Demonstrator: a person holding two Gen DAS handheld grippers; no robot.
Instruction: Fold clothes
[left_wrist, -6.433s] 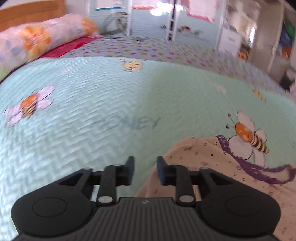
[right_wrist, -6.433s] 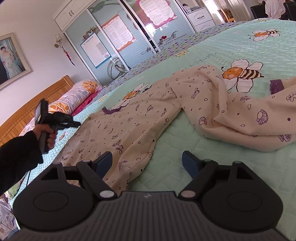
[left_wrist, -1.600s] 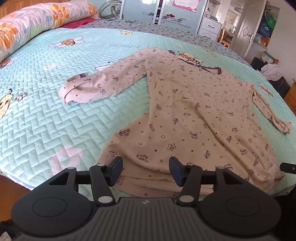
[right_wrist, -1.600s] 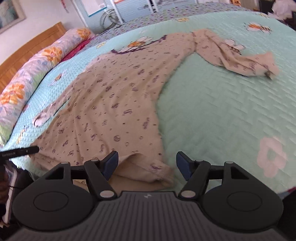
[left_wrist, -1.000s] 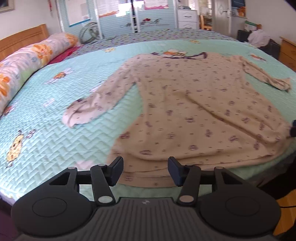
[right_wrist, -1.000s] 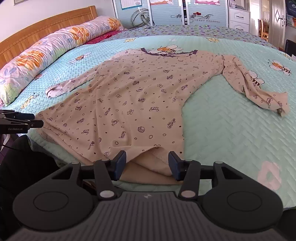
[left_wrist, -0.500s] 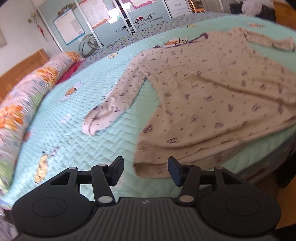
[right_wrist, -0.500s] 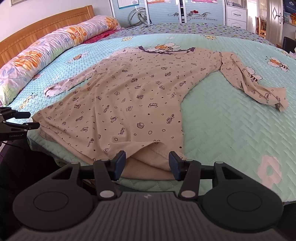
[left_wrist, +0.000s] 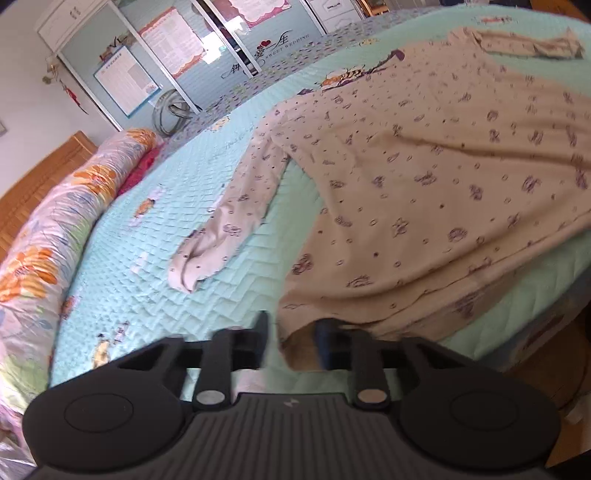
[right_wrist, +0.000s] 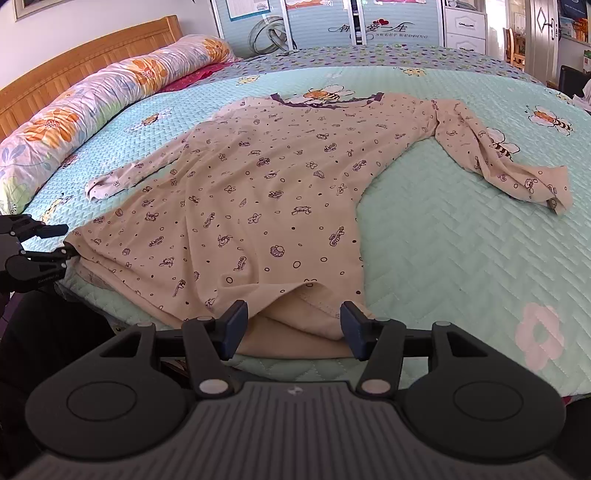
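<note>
In the left wrist view, the nightgown (left_wrist: 424, 192) lies spread flat on the bed (left_wrist: 155, 280), neck toward the far side and hem at the near edge, one sleeve (left_wrist: 236, 218) stretched out on the quilt beside a long pillow (left_wrist: 51, 236). The left gripper (left_wrist: 290, 341) sits at the hem's corner with its jaws parted around the cloth, not pinching it; the placement suits taking that corner. In the right wrist view, the right gripper (right_wrist: 290, 328) is also spread wide, straddling the hem at the other corner where the fabric rucks up and shows its inside. The other sleeve (right_wrist: 498, 162) trails across the quilt. Both grippers at the hem corners suggests lifting the hem together.
</note>
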